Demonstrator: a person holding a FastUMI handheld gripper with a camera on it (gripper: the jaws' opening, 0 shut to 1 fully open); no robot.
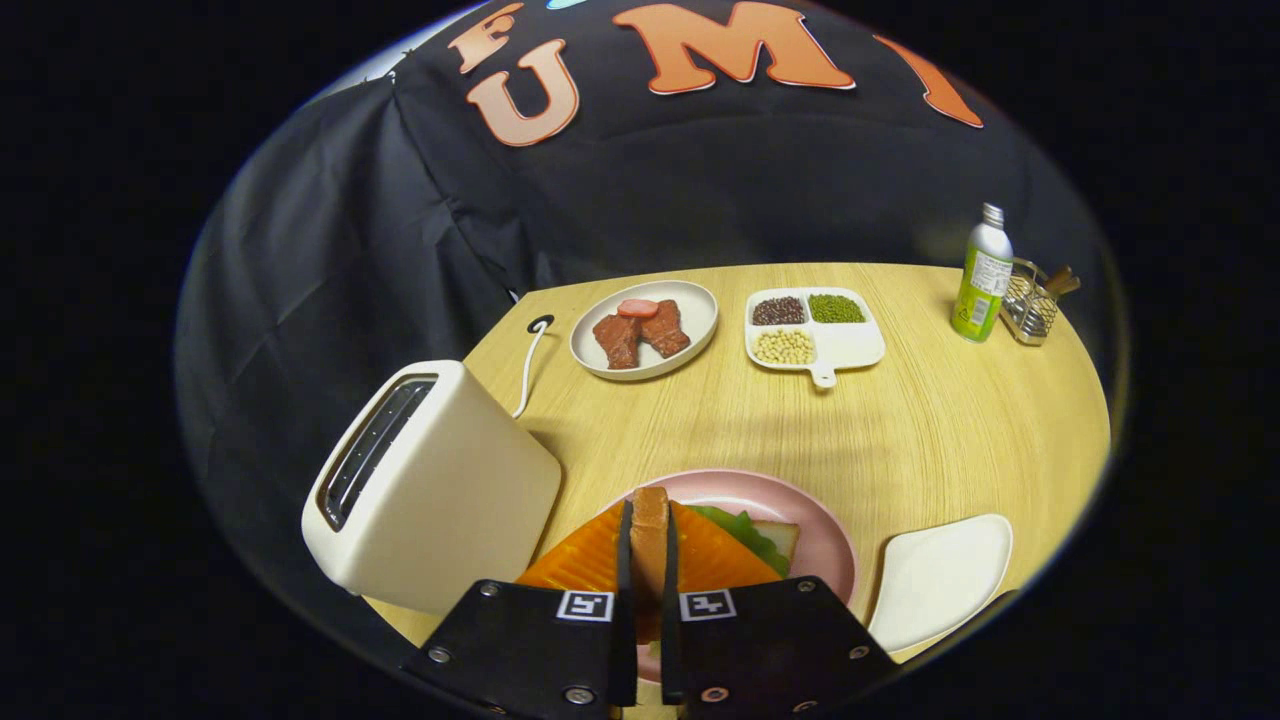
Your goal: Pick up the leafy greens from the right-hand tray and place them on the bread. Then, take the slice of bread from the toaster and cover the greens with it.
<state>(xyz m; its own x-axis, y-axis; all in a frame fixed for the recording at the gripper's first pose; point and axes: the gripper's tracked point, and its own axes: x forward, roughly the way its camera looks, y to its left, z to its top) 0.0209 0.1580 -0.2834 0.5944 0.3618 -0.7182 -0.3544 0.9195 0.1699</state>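
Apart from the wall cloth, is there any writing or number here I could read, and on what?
Bottle label: print too small to read.
Square tags on the gripper: black-and-white patterns, no words.
Bread slice pinched between the fingers: no writing.
Nothing else carries text.

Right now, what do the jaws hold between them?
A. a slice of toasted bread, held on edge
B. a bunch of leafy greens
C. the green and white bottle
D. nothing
A: the gripper is shut on the light brown slice of bread, held on edge above the round pink plate, where the leafy greens already lie.
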